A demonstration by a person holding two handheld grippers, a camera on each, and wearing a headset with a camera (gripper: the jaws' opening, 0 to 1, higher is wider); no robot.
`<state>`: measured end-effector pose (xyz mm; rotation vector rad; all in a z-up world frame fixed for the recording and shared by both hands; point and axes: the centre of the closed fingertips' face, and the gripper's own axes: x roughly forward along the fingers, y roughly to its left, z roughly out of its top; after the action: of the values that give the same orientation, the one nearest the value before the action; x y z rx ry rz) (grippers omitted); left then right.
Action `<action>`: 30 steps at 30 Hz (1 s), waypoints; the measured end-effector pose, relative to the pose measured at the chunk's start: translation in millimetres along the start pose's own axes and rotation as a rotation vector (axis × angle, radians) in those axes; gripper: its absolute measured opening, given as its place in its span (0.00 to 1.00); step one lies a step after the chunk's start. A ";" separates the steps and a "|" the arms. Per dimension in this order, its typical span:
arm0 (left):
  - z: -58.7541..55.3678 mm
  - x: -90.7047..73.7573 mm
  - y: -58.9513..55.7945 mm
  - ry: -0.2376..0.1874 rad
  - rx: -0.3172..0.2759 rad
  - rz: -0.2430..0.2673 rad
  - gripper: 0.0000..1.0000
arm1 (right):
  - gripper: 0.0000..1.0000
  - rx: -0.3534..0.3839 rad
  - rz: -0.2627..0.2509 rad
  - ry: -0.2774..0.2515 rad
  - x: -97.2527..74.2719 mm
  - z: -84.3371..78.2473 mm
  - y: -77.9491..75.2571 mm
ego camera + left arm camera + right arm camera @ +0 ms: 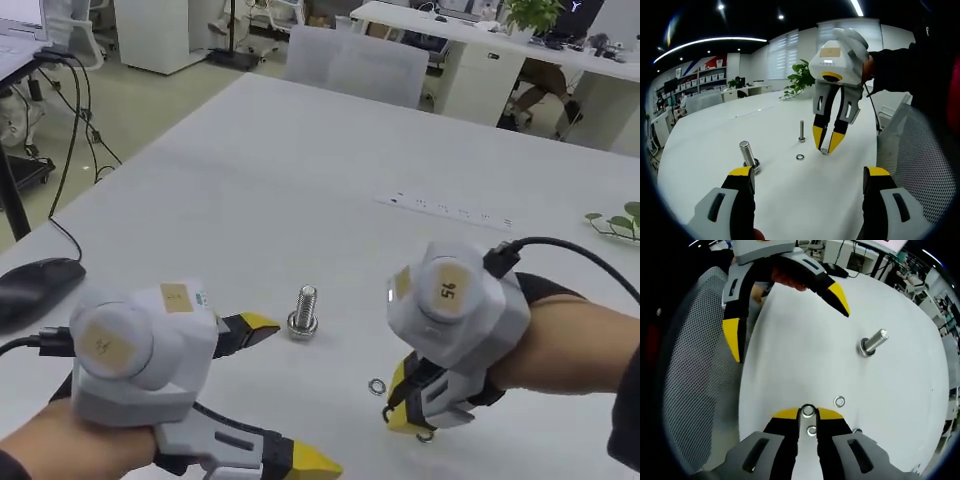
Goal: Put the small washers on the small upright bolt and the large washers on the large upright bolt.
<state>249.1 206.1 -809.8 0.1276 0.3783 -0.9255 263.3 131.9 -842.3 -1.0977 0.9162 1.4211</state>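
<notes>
The large bolt stands upright on the white table with a washer at its foot. In the left gripper view the large bolt is near left and the small upright bolt farther back. My right gripper points down at the table, its yellow tips pinched on a washer. The left gripper view shows this right gripper with the washer at its tips. A loose washer lies just beside it. My left gripper is open, empty, and level beside the large bolt.
A power strip lies further back on the table, and a computer mouse sits at the left edge. A plant sprig is at the right edge. Office desks and a chair stand beyond the table.
</notes>
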 end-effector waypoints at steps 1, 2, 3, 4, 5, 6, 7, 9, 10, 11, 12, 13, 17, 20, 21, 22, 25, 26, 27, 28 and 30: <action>0.1 0.0 0.0 0.000 0.000 0.000 0.90 | 0.13 0.005 -0.005 -0.001 -1.7 -1.3 -1.2; 0.0 0.0 0.1 0.000 0.000 0.000 0.90 | 0.13 0.010 -0.010 -0.002 -4.0 -3.5 -2.6; -0.1 -0.2 0.1 0.001 0.000 0.000 0.90 | 0.13 0.016 -0.014 -0.002 -5.6 -5.2 -3.7; -0.1 -0.2 0.1 0.001 0.000 0.000 0.90 | 0.13 0.022 -0.019 -0.002 -8.0 -7.4 -5.1; -0.3 -0.3 0.0 0.002 0.000 -0.001 0.90 | 0.13 0.027 -0.022 -0.002 -9.6 -9.0 -6.1; -0.4 -0.2 -0.1 0.002 0.000 -0.001 0.90 | 0.13 0.031 -0.025 -0.002 -11.1 -10.4 -6.8; -0.5 0.0 -0.2 0.003 0.000 -0.002 0.90 | 0.13 0.036 -0.030 -0.001 -13.5 -12.8 -8.2; -0.4 0.2 -0.4 0.003 0.000 -0.004 0.90 | 0.13 0.047 -0.040 0.001 -17.7 -17.2 -11.0; -0.5 0.3 -0.4 0.003 0.001 -0.004 0.90 | 0.13 0.052 -0.043 0.002 -19.3 -18.9 -11.7; -0.5 0.4 -0.3 0.003 0.001 -0.005 0.90 | 0.13 0.055 -0.047 0.002 -21.0 -20.8 -12.7; -0.3 0.5 -0.3 0.003 0.000 -0.006 0.90 | 0.13 0.058 -0.050 0.003 -22.6 -22.6 -13.6; -0.3 0.6 -0.3 0.003 0.000 -0.006 0.90 | 0.13 0.066 -0.054 0.004 -25.0 -25.3 -15.2; -0.7 1.0 -0.9 0.006 0.001 -0.009 0.90 | 0.13 0.084 -0.071 0.010 -32.9 -34.4 -20.6; -0.8 1.6 -1.4 0.008 0.002 -0.013 0.90 | 0.13 0.093 -0.083 0.013 -38.9 -39.0 -24.6; -0.8 1.9 -1.5 0.009 0.002 -0.014 0.90 | 0.13 0.094 -0.091 0.016 -42.0 -41.0 -26.7; -0.9 2.3 -1.5 0.010 0.003 -0.015 0.90 | 0.13 0.097 -0.095 0.017 -44.2 -42.2 -28.1; -0.8 3.2 -1.9 0.012 0.003 -0.018 0.90 | 0.13 0.104 -0.111 0.016 -51.8 -45.2 -33.8; -0.8 3.5 -1.9 0.013 0.004 -0.019 0.90 | 0.13 0.107 -0.120 0.015 -55.0 -46.5 -37.0; -0.7 3.8 -1.9 0.013 0.004 -0.021 0.90 | 0.13 0.109 -0.123 0.013 -56.6 -47.1 -38.7; -0.8 4.2 -1.8 0.014 0.004 -0.021 0.90 | 0.13 0.115 -0.129 0.012 -58.8 -48.3 -41.3; -0.8 4.6 -1.7 0.016 0.003 -0.022 0.90 | 0.13 0.121 -0.138 0.010 -61.7 -49.8 -45.1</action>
<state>249.9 201.8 -812.2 0.1342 0.3933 -0.9474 315.3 73.2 -795.7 -1.0578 0.9041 1.2328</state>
